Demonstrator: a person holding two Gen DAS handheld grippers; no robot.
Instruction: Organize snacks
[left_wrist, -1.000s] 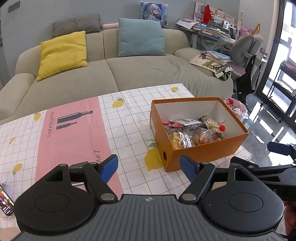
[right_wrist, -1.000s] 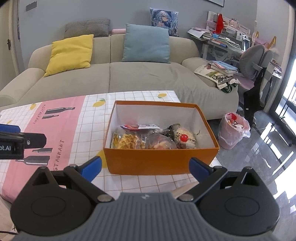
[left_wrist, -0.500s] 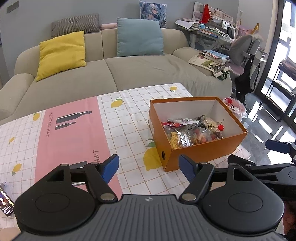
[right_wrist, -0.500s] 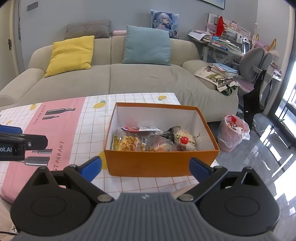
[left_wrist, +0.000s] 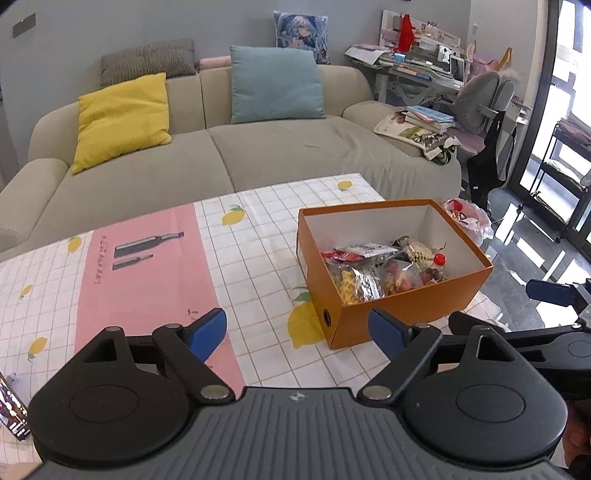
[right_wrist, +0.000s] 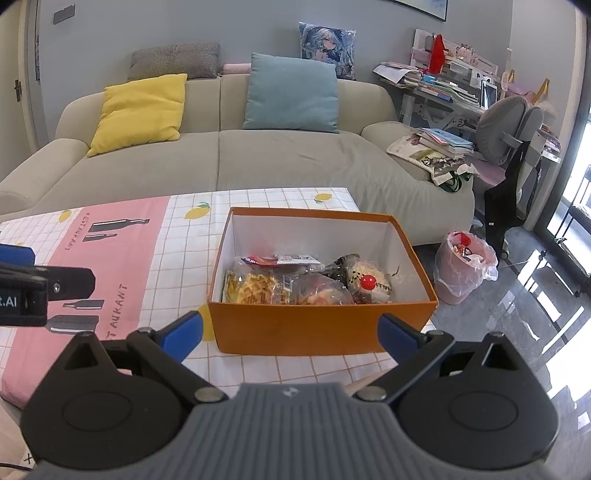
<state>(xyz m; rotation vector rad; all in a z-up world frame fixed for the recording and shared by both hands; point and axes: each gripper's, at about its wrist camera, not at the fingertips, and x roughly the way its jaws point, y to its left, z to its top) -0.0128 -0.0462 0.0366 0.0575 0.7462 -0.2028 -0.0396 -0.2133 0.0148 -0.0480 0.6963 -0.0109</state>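
Orange cardboard fills my attention first: through the left wrist camera the orange box (left_wrist: 402, 314) sits near the table's right edge, on the checked tablecloth (left_wrist: 251, 258), well towards the near right corner. My left gripper (left_wrist: 297, 330) hangs above the cloth with its blue-tipped fingers (left_wrist: 207, 332) spread wide and nothing between them. Inside the box the snack packets (left_wrist: 373, 273) lie heaped against the near wall, leaving the far half bare white. No loose snack shows on the cloth, so I judge the sorting nearly or fully done and the step in hand is a last tidy or a pull-back. At the lower left a phone (left_wrist: 13, 410) lies at the table's near edge.

Through the right wrist camera the right gripper (right_wrist: 291, 334) faces the box's long near wall squarely, jaws released and empty, fingers just short of the cardboard. The waffle-like yellow packet (right_wrist: 255, 286) lies to the left, and a bun with a red dot (right_wrist: 369, 282) to the right. If I rearrange, I should come in from above, over the rim, and pinch a crinkly packet edge lightly rather than crush its contents. The pink bin (right_wrist: 463, 266) stands on the floor beyond the table's right edge.
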